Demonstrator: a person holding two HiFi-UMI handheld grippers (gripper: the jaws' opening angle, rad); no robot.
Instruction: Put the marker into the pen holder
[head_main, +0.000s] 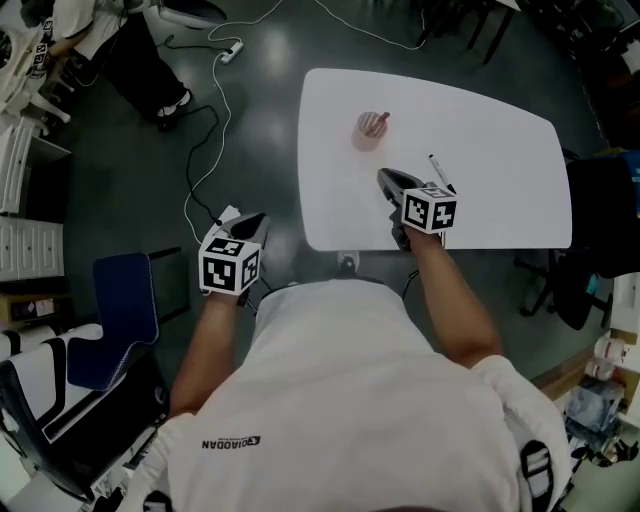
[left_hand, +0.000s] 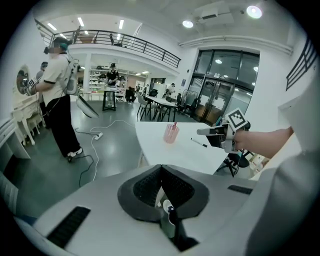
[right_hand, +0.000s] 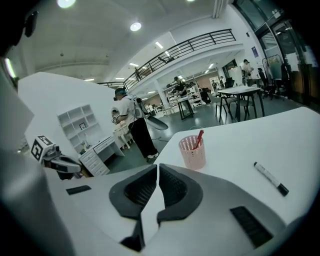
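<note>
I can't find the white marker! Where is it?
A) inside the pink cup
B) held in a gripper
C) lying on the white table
C: the marker lies flat on the table, beside the pink pen holder and not touching it.

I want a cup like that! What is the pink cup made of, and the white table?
Cup: pale pink mesh, probably plastic, maybe coated metal; rows of small holes dot its wall.
Table: smooth, matte white top, likely laminate or painted board; no grain or seams show.
</note>
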